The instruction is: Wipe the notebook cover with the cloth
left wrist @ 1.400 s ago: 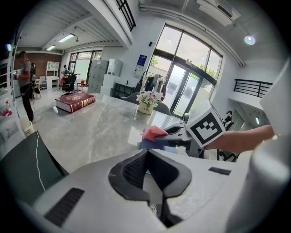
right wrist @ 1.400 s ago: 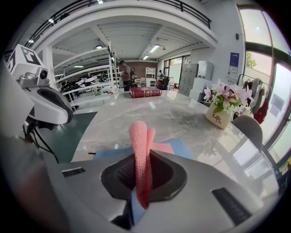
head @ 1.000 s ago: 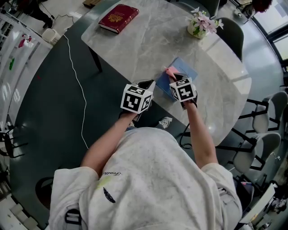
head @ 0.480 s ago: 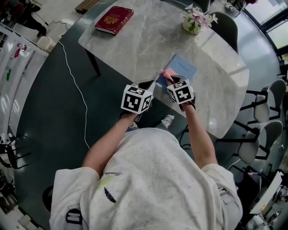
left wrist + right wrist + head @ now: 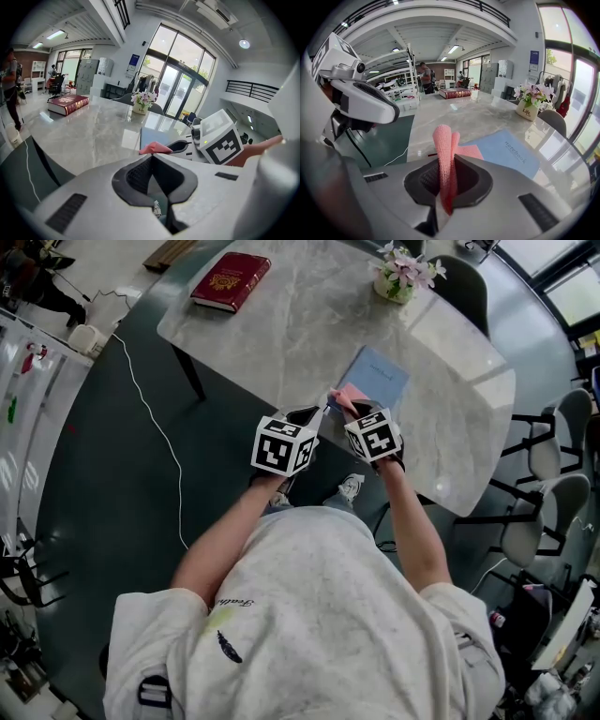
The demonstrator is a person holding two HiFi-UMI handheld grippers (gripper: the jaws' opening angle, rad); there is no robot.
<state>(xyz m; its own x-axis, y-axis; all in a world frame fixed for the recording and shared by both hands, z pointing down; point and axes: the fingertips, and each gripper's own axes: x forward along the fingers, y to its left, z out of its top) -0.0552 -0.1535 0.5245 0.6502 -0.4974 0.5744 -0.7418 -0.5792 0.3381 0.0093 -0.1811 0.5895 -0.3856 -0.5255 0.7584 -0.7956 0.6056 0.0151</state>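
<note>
A light blue notebook [image 5: 375, 376] [image 5: 506, 152] lies flat on the marble table [image 5: 300, 324] near its front edge. My right gripper [image 5: 358, 409] [image 5: 446, 185] is shut on a pink cloth [image 5: 445, 150] [image 5: 349, 395], which sticks up from the jaws and trails onto the notebook's near corner. The cloth [image 5: 156, 148] also shows in the left gripper view beside the right gripper. My left gripper [image 5: 305, 418] [image 5: 157, 180] hangs off the table edge to the left of the notebook, shut with nothing between its jaws.
A red hardcover book [image 5: 230, 279] lies at the table's far left end. A pot of pink flowers [image 5: 401, 276] stands at the far side. Chairs [image 5: 553, 456] stand to the right. A white cable [image 5: 150, 399] runs across the dark floor on the left.
My right gripper has pulled the pink cloth back toward the near edge of the notebook. The left gripper has stayed where it was.
</note>
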